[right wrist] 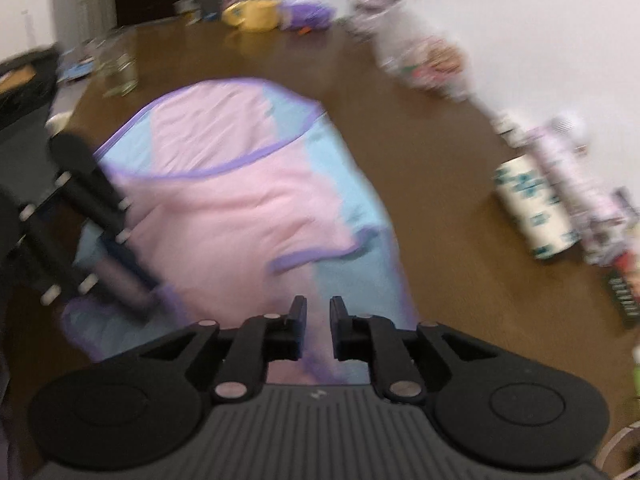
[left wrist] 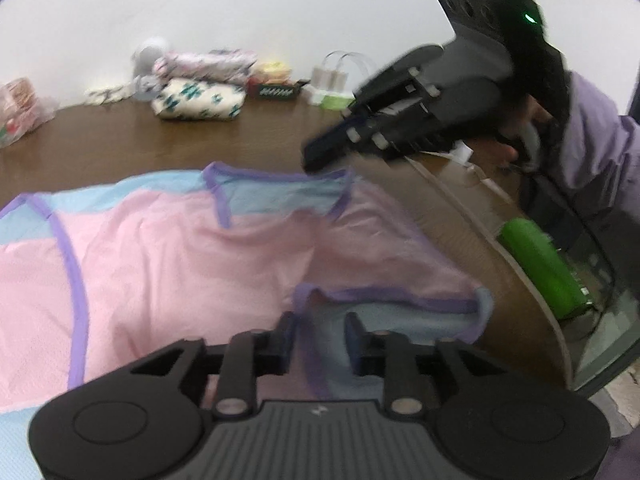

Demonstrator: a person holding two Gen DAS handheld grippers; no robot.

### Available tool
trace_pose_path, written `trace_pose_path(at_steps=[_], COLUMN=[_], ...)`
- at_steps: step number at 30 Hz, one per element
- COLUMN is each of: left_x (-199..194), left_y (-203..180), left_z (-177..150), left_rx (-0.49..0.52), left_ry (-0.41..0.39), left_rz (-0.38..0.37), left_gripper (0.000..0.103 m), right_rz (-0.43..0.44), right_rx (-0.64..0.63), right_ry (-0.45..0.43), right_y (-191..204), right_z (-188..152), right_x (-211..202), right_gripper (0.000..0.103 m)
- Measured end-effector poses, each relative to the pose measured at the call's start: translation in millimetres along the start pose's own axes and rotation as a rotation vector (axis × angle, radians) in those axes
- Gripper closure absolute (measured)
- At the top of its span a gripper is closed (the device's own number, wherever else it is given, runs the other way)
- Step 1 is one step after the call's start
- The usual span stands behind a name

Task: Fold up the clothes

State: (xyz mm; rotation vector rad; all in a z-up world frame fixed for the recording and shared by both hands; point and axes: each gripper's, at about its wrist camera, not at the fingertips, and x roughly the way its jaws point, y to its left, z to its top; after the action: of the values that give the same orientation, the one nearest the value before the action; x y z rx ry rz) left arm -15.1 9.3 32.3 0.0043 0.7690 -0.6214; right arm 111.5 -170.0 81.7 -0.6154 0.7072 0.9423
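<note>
Left wrist: garment (left wrist: 180,264) under tool (left wrist: 320,338).

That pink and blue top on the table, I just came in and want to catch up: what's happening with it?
A person is folding the pink and blue top, spread on the brown table, holding tongs in each hand. The left tongs sit open at its near blue sleeve, purple trim between the fingers. The right tongs, slightly open, hover over the far shoulder; the blur suggests they are moving. No fold shows yet.
</note>
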Motion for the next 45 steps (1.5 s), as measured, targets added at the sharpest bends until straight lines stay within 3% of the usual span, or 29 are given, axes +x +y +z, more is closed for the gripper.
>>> trace_pose_path(at_steps=[3,5,7,9,12,15,20,24,26,27,28,30,34,36,38,39,40,41,42,44,45], left_x=[-3,-8,-19,-30,-44,-63,-87,-96,-99,-101,-103,-106,-113,-117,-122,-125,-127,-130,-133,-136,-137], left_y=[5,15,30,45,65,77,80,82,83,84,85,87,94,96,97,97,96,95,95,96,97], left_z=[2,2,-2,-10,-29,-50,-69,-80,-85,-88,-91,-97,-104,-106,-108,-110,-111,-112,-114,-116,-117], left_rx=[0.003,-0.021,-0.038,-0.053,-0.093,-0.128,-0.152,-0.126,-0.111,-0.104,-0.096,-0.081,-0.075,-0.086,-0.093,-0.09,-0.083,-0.076,-0.068,-0.053,-0.046], left_ry=[-0.011,-0.022,-0.038,-0.037,-0.004,0.0,-0.058,-0.084,-0.093,-0.098,-0.102,-0.111,-0.123,-0.123,-0.123,-0.13,-0.14,-0.151,-0.162,-0.184,-0.195], left_rz=[-0.002,-0.004,-0.004,0.05,0.151,0.193,0.275,0.295,0.291,0.288,0.286,0.282,0.284,0.282,0.28,0.272,0.259,0.247,0.235,0.202,0.184], left_gripper=[0.073,0.073,0.069,0.067,0.067,0.068,0.066,0.058,0.057,0.059,0.062,0.071,0.09,0.09,0.089,0.087,0.083,0.077,0.073,0.046,0.045], right_rz=[-0.138,-0.208,-0.241,-0.266,-0.267,-0.237,-0.175,-0.172,-0.173,-0.163,-0.158,-0.169,-0.183,-0.181,-0.181,-0.18,-0.179,-0.18,-0.181,-0.172,-0.164], right_rx=[0.089,0.159,0.223,0.286,0.369,0.441,0.539,0.497,0.48,0.483,0.487,0.497,0.486,0.482,0.479,0.476,0.464,0.446,0.427,0.392,0.383], right_ry=[-0.069,-0.121,-0.141,-0.154,-0.156,-0.143,-0.153,-0.161,-0.166,-0.164,-0.163,-0.154,-0.148,-0.149,-0.165,-0.179,-0.191,-0.201,-0.212,-0.222,-0.225], right_y=[-8,-8,8,27,66,116,173,198,205,207,208,210,213,215,216,216,217,218,220,222,222], right_z=[7,8,0,-10,-29,-51,-70,-62,-61,-61,-62,-64,-69,-72,-74,-74,-75,-76,-77,-80,-80], right_x=[-37,-68,-88,-106,-104,-80,-30,-3,2,3,4,5,-1,-3,-8,-11,-14,-17,-20,-23,-22], right_gripper=[0.085,0.074,0.056,0.045,0.044,0.044,0.044,0.044,0.045,0.054,0.071,0.085,0.095,0.095,0.089,0.08,0.062,0.055,0.051,0.051,0.051])
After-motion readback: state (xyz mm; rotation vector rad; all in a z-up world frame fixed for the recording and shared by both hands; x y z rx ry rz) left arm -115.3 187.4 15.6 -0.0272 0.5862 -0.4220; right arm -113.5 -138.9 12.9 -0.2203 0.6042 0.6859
